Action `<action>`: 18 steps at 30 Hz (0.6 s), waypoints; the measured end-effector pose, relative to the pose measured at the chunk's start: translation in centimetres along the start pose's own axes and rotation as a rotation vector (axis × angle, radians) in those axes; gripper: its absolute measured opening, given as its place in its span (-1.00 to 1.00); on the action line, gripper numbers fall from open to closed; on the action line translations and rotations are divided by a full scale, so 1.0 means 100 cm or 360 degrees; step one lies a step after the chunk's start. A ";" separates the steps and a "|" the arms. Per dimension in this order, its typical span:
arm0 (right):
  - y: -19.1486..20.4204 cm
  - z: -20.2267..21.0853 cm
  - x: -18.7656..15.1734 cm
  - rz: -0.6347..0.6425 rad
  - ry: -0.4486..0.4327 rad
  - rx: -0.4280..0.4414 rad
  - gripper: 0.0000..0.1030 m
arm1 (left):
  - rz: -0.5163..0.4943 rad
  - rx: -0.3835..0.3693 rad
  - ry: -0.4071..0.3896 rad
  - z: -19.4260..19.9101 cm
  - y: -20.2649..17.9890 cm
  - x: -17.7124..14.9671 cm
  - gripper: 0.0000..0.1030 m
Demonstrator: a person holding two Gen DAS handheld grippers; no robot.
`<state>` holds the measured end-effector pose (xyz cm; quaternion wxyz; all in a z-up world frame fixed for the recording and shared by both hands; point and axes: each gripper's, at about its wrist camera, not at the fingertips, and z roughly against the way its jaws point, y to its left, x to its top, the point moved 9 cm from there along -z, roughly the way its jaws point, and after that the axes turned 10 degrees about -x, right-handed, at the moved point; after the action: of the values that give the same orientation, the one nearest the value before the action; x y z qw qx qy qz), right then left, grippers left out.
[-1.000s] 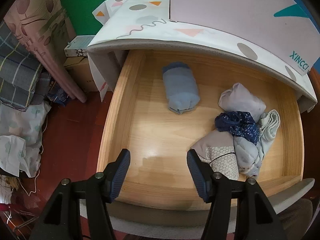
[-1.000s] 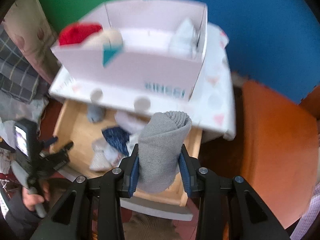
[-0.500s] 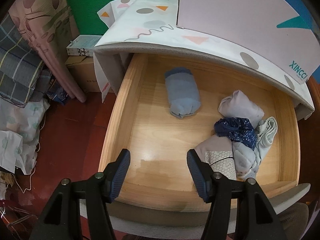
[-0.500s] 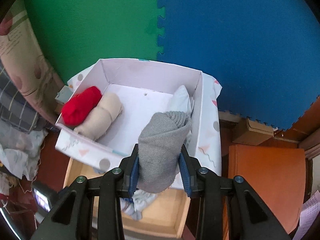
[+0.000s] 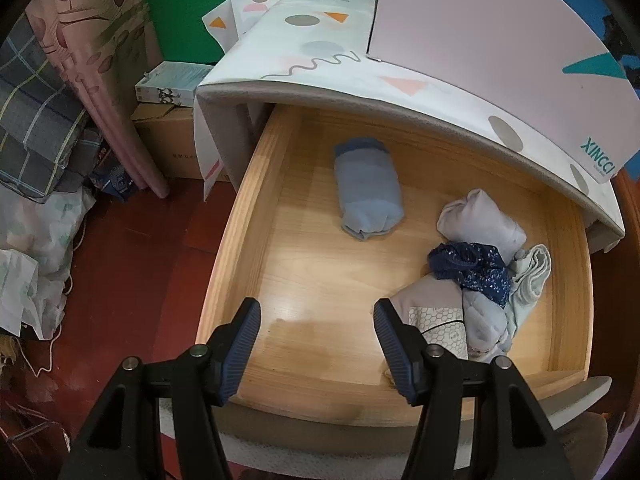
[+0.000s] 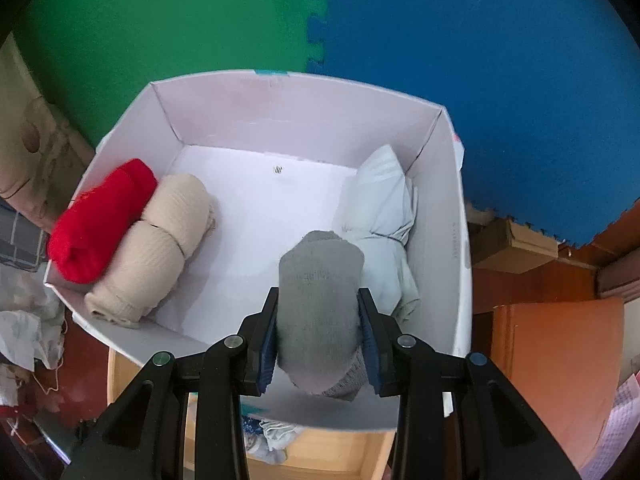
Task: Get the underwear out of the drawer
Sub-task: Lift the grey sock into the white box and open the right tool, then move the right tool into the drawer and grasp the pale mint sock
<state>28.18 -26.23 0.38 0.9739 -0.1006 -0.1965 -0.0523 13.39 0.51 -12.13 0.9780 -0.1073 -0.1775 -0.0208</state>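
On the outer side of the white cardboard box, seen from my left gripper's camera, teal capital letters spell "XINCCI", turned sideways near the lower right corner. Smaller print beside it is too tiny for me to read.

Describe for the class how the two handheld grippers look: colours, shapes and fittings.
Both the left gripper and the right gripper look alike: matte black angular arms with round silver bolts, ending in two jaws lined with dark blue ribbed pads. No cables, markings or sleeves show.

Even indoor light, sharp focus, fisheye bending, dark vignetted corners
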 end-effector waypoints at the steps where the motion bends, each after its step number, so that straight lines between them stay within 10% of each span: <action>1: -0.001 -0.002 -0.001 -0.0005 0.0003 -0.0004 -0.32 | 0.0001 -0.0002 0.0001 0.000 0.000 0.000 0.17; 10: -0.006 0.033 -0.022 0.0039 -0.0081 0.0090 -0.09 | -0.0005 0.0009 0.0013 -0.002 0.001 0.000 0.17; 18: 0.002 0.056 -0.106 0.0181 -0.0003 0.0250 -0.02 | 0.0002 0.0017 0.0031 -0.003 0.002 -0.001 0.17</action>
<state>16.39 -24.19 1.27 0.9800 -0.0352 -0.1948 0.0188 13.36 0.63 -12.47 0.9803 -0.1020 -0.1681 -0.0204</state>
